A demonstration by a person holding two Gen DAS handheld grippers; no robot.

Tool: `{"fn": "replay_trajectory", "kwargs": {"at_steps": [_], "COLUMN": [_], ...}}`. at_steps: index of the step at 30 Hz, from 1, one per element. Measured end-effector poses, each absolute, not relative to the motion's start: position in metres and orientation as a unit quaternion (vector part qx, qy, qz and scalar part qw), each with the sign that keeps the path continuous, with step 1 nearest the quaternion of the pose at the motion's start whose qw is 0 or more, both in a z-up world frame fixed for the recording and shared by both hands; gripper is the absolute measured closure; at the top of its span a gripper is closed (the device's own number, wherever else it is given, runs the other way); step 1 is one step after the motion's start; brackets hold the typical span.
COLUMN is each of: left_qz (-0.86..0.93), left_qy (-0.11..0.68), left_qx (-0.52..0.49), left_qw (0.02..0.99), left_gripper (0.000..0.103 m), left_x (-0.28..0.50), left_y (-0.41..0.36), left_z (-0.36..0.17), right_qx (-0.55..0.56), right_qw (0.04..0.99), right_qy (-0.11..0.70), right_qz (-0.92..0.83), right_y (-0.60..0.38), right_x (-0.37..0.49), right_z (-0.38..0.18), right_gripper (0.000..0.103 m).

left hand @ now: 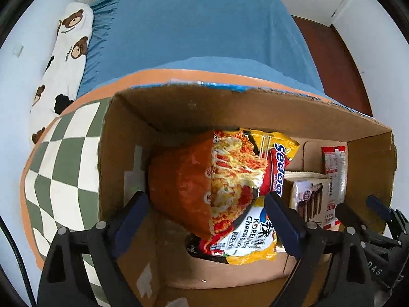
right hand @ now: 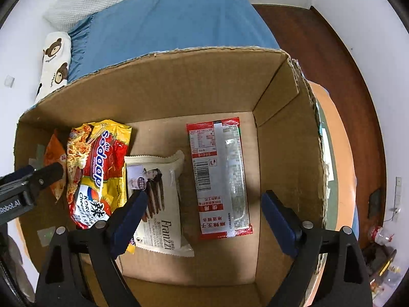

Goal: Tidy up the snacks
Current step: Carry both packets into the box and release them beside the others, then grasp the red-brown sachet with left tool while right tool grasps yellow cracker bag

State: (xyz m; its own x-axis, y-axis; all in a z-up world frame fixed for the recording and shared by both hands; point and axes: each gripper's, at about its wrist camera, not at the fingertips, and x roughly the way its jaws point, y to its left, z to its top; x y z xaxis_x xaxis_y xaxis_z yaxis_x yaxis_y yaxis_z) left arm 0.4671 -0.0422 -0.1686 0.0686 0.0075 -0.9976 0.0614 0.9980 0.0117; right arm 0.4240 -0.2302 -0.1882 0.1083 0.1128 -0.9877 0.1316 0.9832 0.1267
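Both of your tongs point down into the open cardboard box (right hand: 204, 84), a corrugated brown carton with ragged, torn top edges.

Your left tongs (left hand: 207, 220) stand wide, nothing pressed between the blue pads. Below and between them lies a glossy orange-red noodle packet (left hand: 184, 186), puffy and crinkled, leaning on top of the yellow Sedaap noodle packet (left hand: 255, 232) at the left end of the box floor.

Your right tongs (right hand: 202, 217) are spread wide as well and grip nothing. Under them, flat on the box floor, lie two packets: a cream Franzzi biscuit pack (right hand: 158, 199) with crimped, zigzag ends, just beside the yellow noodle packet, and to its right a long, narrow red-and-silver sachet (right hand: 219, 176) with a shiny foil face and a barcode. The right end of the box floor is bare cardboard.

The box sits on a surface with a green-and-white checked cover (left hand: 64, 153) edged in orange. Beyond the box's far wall is a bed with a smooth blue sheet (left hand: 204, 30) and a white bear-print pillow (left hand: 69, 51).
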Motion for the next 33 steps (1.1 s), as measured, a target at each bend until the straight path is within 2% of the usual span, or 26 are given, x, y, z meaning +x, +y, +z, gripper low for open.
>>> {"fn": "replay_trajectory", "kwargs": {"at_steps": [15, 33], "left_qz": [-0.031, -0.036], "left_qy": [0.599, 0.497], "left_qx": [-0.013, 0.008], "left_qw": [0.8, 0.867], "left_gripper": [0.01, 0.01], "left_x": [0.378, 0.26], "left_y": [-0.036, -0.035], "left_z": [-0.106, -0.011], "right_qx": [0.092, 0.085], "right_qw": [0.786, 0.845], "right_qy": [0.611, 0.527], "right_qz": [0.0, 0.021], "right_y": [-0.232, -0.218], "right_x": [0.362, 0.254], "right_z": [-0.122, -0.03], "right_gripper": [0.01, 0.01]}}
